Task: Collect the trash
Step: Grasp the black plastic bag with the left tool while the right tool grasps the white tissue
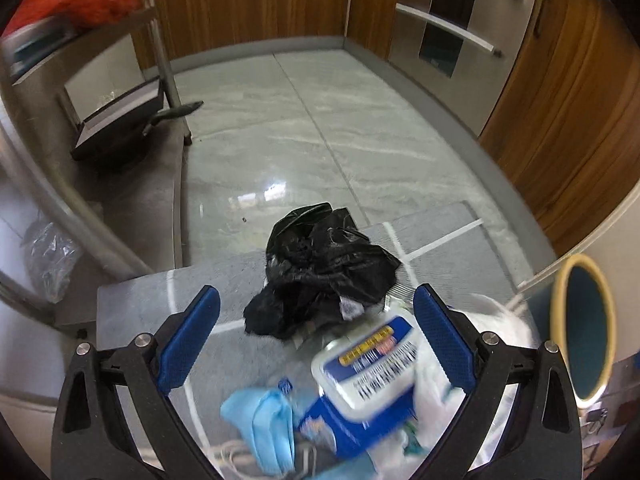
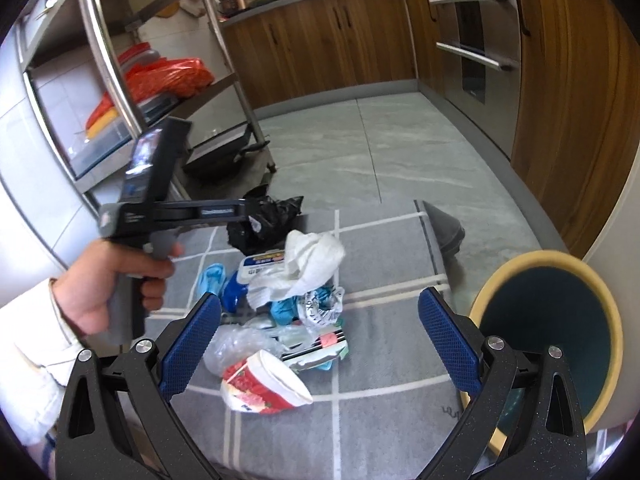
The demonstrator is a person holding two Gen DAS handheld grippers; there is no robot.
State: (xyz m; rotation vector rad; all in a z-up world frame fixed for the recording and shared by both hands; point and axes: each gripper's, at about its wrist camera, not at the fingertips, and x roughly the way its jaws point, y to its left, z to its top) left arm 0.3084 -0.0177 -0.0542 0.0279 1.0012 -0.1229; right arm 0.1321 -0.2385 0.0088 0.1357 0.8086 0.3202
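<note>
Both grippers stood with their blue-padded jaws spread wide and nothing between them. Seen in its own wrist view, the left gripper (image 1: 316, 332) hung low over a grey mat (image 1: 132, 304) with white grid lines, its fingers framing a crumpled black plastic bag (image 1: 320, 268) and a blue-and-white wipes pack (image 1: 360, 384) that looked blurred. A light blue glove (image 1: 260, 412) lay just beside the pack, toward the mat's near edge.

From the right wrist view, the right gripper (image 2: 320, 340) hovered above the same heap in the mat's middle: a red-and-white paper cup (image 2: 264, 388) on its side nearest the camera, clear plastic wrap (image 2: 236, 346) touching it, and a white crumpled tissue (image 2: 308, 260) piled on the wipes pack (image 2: 260, 264). The black plastic bag (image 2: 260, 222) sat at the mat's far edge. A hand (image 2: 116, 284) in a pale sleeve gripped the left gripper's handle over the mat's left side. Off the mat's right edge stood a round bin (image 2: 552, 344) with a yellowish rim and dark teal inside, tilted toward the camera.
</note>
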